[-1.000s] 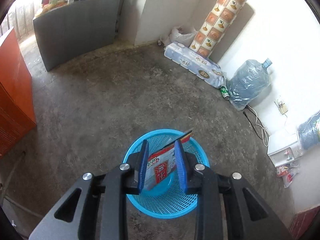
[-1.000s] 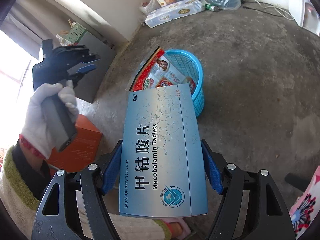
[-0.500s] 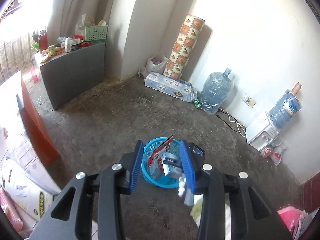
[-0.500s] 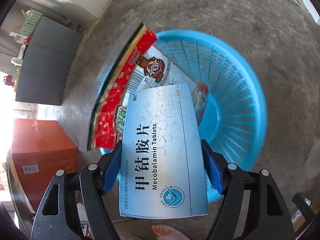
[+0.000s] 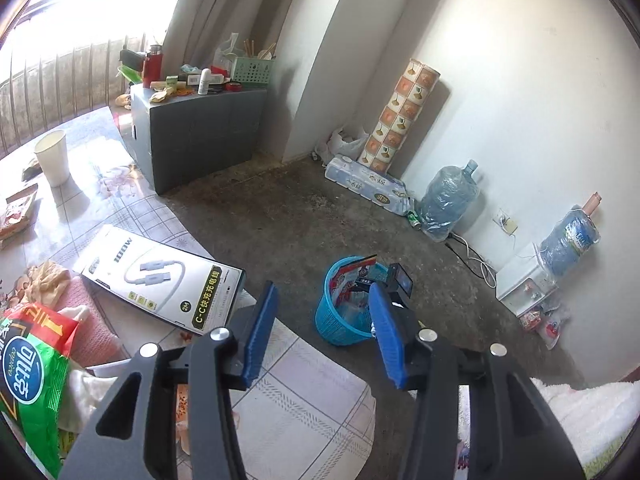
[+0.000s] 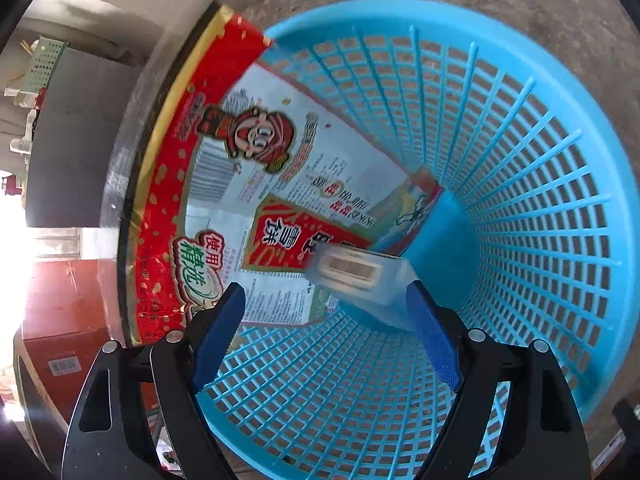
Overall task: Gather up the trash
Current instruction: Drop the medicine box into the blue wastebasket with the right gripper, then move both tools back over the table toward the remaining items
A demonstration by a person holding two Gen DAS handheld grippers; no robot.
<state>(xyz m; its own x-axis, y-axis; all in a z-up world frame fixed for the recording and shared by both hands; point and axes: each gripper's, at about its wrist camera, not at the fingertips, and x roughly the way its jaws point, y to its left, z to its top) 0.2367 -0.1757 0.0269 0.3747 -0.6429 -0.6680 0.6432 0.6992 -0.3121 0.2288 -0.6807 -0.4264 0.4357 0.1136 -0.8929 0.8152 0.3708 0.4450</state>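
Observation:
A blue plastic basket [image 5: 340, 322] stands on the concrete floor with a red snack bag [image 5: 352, 276] leaning inside it. My left gripper [image 5: 324, 328] hovers over the table edge, its jaws opening with nothing between them. My right gripper [image 6: 326, 292] hangs just above the basket [image 6: 520, 200], jaws opening. The pale blue medicine box [image 6: 360, 276] is blurred and falling free beyond the pads, beside the red snack bag [image 6: 240, 184]. On the table lie a white cable box [image 5: 160, 280], a green snack bag [image 5: 28, 368] and a paper cup [image 5: 52, 156].
A grey cabinet [image 5: 200, 132] loaded with clutter stands at the back. Along the wall are a toilet paper pack [image 5: 368, 184], a patterned roll [image 5: 400, 116], water jugs [image 5: 448, 204] and a white box with cables [image 5: 524, 288]. An orange cabinet [image 6: 64, 312] is left of the basket.
My left gripper drew back and up from the basket to above the table, and its jaws widened. My right gripper came down over the basket and let go of the medicine box.

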